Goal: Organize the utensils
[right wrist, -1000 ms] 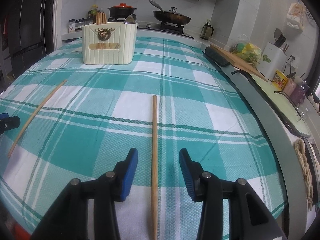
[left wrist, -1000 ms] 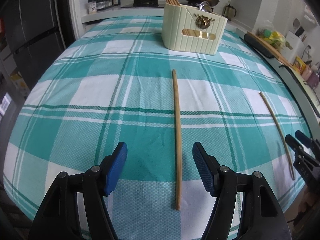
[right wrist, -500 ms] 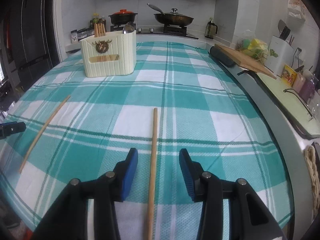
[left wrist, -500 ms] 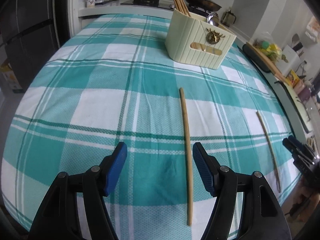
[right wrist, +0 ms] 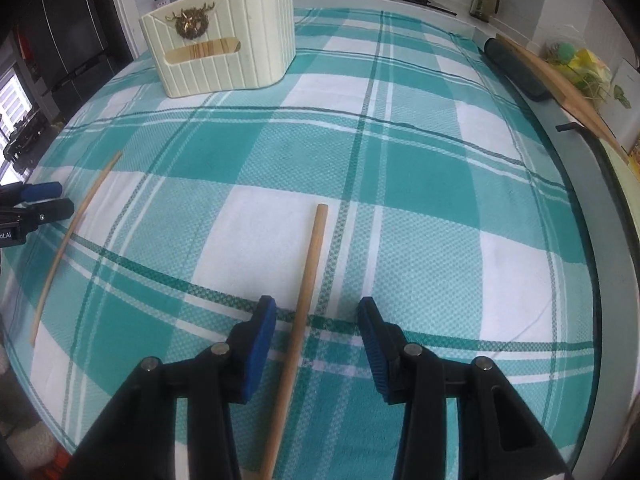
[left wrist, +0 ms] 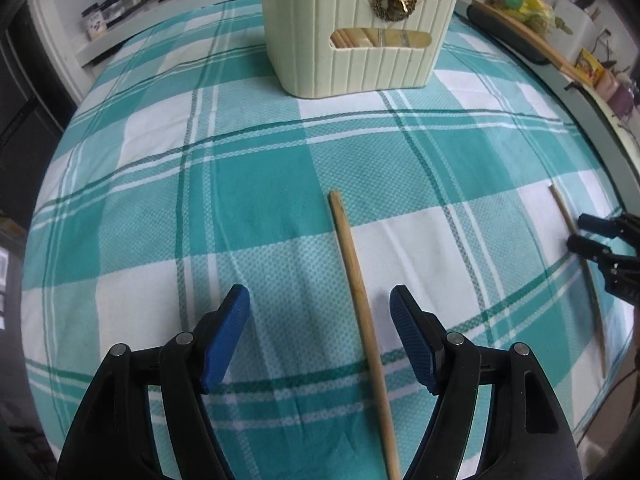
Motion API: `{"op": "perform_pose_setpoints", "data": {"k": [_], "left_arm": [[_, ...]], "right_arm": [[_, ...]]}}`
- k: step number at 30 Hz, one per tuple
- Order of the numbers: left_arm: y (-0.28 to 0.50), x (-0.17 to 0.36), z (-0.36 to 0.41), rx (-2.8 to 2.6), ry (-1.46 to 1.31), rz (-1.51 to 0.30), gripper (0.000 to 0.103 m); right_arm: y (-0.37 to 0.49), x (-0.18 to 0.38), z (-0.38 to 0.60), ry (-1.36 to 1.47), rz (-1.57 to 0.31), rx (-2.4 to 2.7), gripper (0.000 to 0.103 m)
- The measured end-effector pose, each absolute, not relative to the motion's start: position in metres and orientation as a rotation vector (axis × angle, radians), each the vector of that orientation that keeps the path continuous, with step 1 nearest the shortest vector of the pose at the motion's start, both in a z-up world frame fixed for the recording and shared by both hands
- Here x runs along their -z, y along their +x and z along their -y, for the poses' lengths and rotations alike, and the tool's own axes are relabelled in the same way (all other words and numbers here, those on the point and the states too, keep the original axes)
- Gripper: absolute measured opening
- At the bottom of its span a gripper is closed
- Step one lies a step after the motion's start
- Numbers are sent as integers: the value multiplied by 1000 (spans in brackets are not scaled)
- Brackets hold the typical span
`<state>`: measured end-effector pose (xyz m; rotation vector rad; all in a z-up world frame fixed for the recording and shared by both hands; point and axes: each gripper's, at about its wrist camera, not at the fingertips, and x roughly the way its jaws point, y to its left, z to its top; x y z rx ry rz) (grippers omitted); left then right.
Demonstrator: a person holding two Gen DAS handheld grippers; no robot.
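My left gripper [left wrist: 320, 320] is spread wide with one chopstick [left wrist: 360, 312] lying flat on the checked tablecloth [left wrist: 240, 184] between its blue pads, nearer the right-hand pad. My right gripper [right wrist: 316, 332] is spread the same way over the second chopstick [right wrist: 300, 312], which sits nearer its left pad. Neither stick is touched yet, as far as I can judge.

The cream utensil holder [left wrist: 356, 36] stands at twelve o'clock from my left gripper and at about eleven o'clock from my right, well beyond both sticks, with other chopsticks already poking out of it.

To do this pick well, I want each stick centred between the pads before I squeeze, so I should nudge my left gripper toward three o'clock and my right toward nine. I should sink low enough that the pads meet the stick's sides rather than ride over it, since a thin round stick on cloth will likely roll.

Both grippers point forward along the sticks, tilted down at the table.
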<state>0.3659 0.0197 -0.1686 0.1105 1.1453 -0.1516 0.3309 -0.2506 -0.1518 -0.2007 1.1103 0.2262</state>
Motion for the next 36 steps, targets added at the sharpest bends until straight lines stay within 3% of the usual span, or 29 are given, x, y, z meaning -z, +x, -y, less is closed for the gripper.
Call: {"op": "perform_pose_setpoints", "data": {"k": [2,4,5,6,7,8,14,27,36], "left_arm": [[375,174,-15,148,134,-1167,71],[380,170,-12,161,121,-1178,48],[380,168,-9,160,130,-1179,38],[380,167,-6,163,141,-1179,15],[381,168,-3,174,144,-1183,7],[380,167,-1,173,146,-1178,6],[363,127,-10,164,73,-1063,5],[306,-32,-45,200,-56,-684,5],[331,-114,-53,211,-117,-525,5]], "right_arm": [[339,151,243,-228,-1100,-232,44],[349,150,237,-242,-1104,-241,43],[353,150,234,-245,-1106,-242,35],[358,150,232,-244,-1102,-247,18],[362,150,230,-243,-1094,-246,13],[364,150,229,-251,-1084,-235,9],[362,130,236,-154,-1009,-221,7],[305,-29,252,-35,-580,-279,7],[321,-101,233,-11,-368,-295,7]]}}
